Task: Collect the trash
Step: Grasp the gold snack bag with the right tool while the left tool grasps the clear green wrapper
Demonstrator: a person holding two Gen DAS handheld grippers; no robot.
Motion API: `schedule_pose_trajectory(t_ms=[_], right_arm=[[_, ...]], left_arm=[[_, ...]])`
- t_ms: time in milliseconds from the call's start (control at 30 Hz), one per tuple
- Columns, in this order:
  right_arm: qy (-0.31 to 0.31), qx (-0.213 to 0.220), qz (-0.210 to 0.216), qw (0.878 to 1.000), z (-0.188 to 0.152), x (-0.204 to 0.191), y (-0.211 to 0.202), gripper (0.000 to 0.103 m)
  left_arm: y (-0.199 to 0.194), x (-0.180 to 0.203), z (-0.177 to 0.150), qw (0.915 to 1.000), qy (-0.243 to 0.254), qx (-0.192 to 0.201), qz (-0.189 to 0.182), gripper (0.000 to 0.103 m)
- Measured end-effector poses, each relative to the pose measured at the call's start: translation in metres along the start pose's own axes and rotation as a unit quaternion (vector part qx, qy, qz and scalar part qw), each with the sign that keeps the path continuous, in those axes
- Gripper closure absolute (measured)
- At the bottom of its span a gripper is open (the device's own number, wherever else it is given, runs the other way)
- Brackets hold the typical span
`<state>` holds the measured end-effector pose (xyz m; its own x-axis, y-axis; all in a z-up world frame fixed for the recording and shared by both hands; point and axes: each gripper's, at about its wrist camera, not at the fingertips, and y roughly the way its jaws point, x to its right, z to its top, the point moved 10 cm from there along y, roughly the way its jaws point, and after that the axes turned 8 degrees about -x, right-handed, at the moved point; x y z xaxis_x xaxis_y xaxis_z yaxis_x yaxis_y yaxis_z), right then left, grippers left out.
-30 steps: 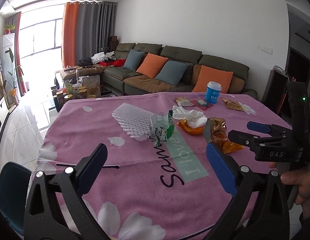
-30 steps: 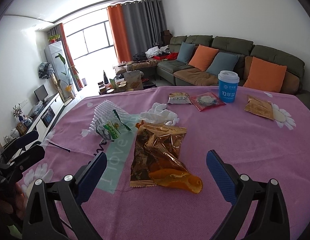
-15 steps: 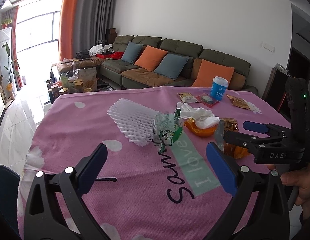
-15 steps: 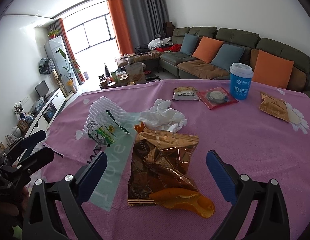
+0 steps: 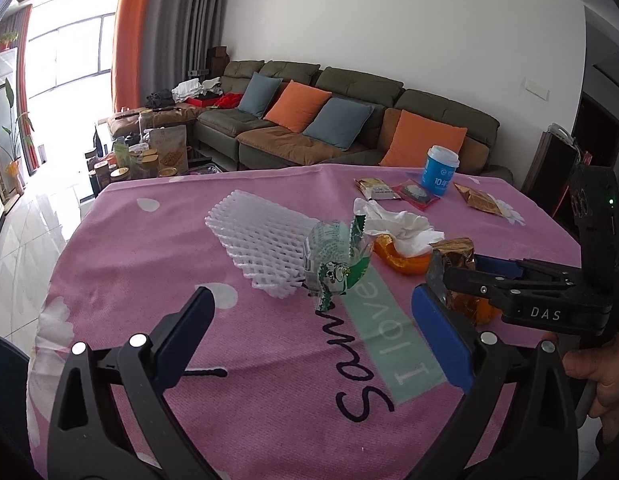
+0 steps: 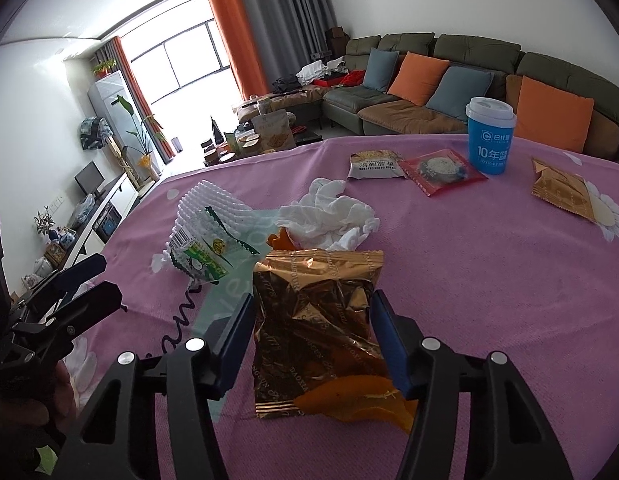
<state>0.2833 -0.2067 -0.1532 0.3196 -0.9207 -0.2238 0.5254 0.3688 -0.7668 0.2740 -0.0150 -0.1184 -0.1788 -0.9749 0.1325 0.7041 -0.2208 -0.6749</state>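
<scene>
Right gripper [image 6: 311, 334]: jaws closing around gold foil snack wrapper [image 6: 313, 316], pads on both sides of the wrapper's middle, about at its edges; firm pinch not yet certain. Wrapper lying flat on pink tablecloth [image 6: 489, 280], orange peel [image 6: 353, 398] poking out at near end, partly under right finger.

To do well: keep pads low, close on crinkled foil itself, not on cloth beneath. Thin slippery film, likely to buckle or slide out, so squeeze fully before lifting. Watch the peel: loose-looking, may drop when wrapper rises. Lift straight up, avoid dragging tablecloth.

Left gripper [image 5: 309, 336]: jaws wide apart, nothing between, hovering above cloth near table's front. Ahead of it: green-and-white wrapper [image 5: 337, 260] touching white foam fruit net [image 5: 261, 240]. Likely next pick for this side.

Just beyond gold wrapper: crumpled white tissue [image 6: 333, 216], touching or nearly touching its far edge, so avoid snagging it.

Farther out, well apart: blue paper cup [image 6: 490, 136] upright, red packet [image 6: 443, 170], grey cracker packet [image 6: 375, 165], second gold wrapper [image 6: 563, 188]. No bin in view; drop spot cannot be told.
</scene>
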Motion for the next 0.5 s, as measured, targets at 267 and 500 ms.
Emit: schedule_pose_trajectory(t_ms=[267,500], right_arm=[[0.016,0.006,0.009,1.000,0.001,0.007,-0.003,0.069],[0.039,0.045,0.029,0.998,0.013,0.013,-0.025,0.070]], left_arm=[[0.015,0.010,0.016,0.9995,0.008,-0.020,-0.021,0.006],[0.037,0.023,0.024,0.9977,0.024,-0.049,-0.041,0.006]])
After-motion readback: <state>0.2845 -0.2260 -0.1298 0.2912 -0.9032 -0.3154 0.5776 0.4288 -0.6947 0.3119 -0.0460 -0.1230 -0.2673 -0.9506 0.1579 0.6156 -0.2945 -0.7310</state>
